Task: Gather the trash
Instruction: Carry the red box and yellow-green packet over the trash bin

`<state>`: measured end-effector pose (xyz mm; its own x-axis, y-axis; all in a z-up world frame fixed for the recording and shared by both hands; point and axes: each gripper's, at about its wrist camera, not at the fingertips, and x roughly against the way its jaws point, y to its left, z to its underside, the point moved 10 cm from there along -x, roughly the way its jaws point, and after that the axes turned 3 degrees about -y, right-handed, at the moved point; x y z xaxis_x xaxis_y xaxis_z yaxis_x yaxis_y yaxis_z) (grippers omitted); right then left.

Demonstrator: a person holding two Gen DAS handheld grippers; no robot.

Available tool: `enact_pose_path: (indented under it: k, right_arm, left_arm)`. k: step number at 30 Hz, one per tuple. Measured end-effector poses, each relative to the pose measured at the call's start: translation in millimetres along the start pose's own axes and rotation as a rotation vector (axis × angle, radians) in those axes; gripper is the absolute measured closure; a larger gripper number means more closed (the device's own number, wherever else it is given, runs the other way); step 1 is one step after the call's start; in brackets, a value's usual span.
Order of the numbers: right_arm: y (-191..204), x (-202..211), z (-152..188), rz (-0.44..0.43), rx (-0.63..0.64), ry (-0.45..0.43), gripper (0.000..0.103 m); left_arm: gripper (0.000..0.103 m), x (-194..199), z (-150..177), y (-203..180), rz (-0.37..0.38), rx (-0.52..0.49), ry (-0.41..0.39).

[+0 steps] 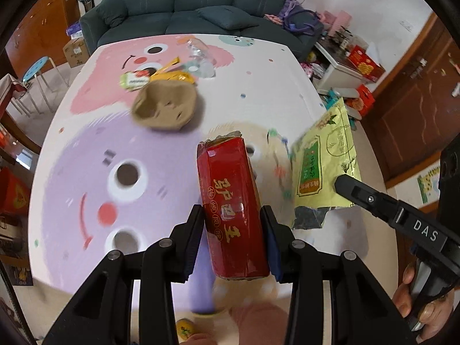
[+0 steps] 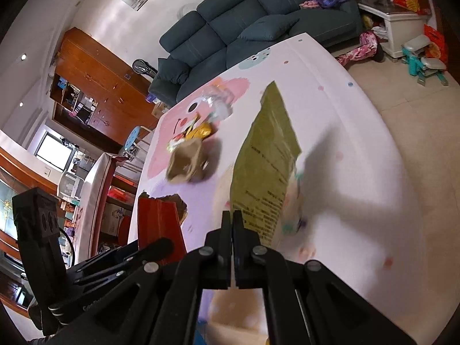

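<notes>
My left gripper [image 1: 233, 215] is shut on a red carton [image 1: 233, 201] with gold lettering, held above the cartoon-print table [image 1: 86, 149]. In the right wrist view the same red carton [image 2: 156, 221] shows at lower left with the left gripper [image 2: 161, 247] around it. My right gripper [image 2: 232, 218] is shut on the lower edge of a yellow-green foil bag [image 2: 264, 166], which hangs above the table. That yellow-green bag [image 1: 325, 161] and the right gripper [image 1: 340, 182] appear at the right of the left wrist view. A crumpled brown paper bag [image 1: 165, 106] lies on the table further back.
Behind the brown bag lie yellow and green snack wrappers [image 1: 152, 76] and clear plastic [image 1: 198, 53]. A dark teal sofa [image 1: 201, 3] stands past the table's far edge. A blue stool [image 1: 37, 69] is at left, boxes and clutter [image 1: 362, 63] at right. A person's hand [image 1: 414, 296] holds the right gripper's handle.
</notes>
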<state>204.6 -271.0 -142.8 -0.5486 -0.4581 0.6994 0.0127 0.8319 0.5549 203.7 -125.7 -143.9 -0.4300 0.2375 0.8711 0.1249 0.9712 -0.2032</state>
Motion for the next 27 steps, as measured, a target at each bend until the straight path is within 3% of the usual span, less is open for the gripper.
enact_pose_path:
  k: [10,16,27]
  right_arm:
    - [63.4,32.2,119.3,0.006,-0.022,0.010,0.102]
    - [86.1,43.0,178.3,0.029,0.058,0.086,0.102]
    - [91.1,49.2,263.8,0.045,0.227,0.223,0.102]
  left_arm:
    - [0.065,59.1,107.7,61.3,0.012,-0.073,0.027]
    - [0.065,68.2,157.1,85.7,0.017,-0.056,0.072]
    - [0.065,47.6,225.6,83.9,0.016,-0.006,0.133]
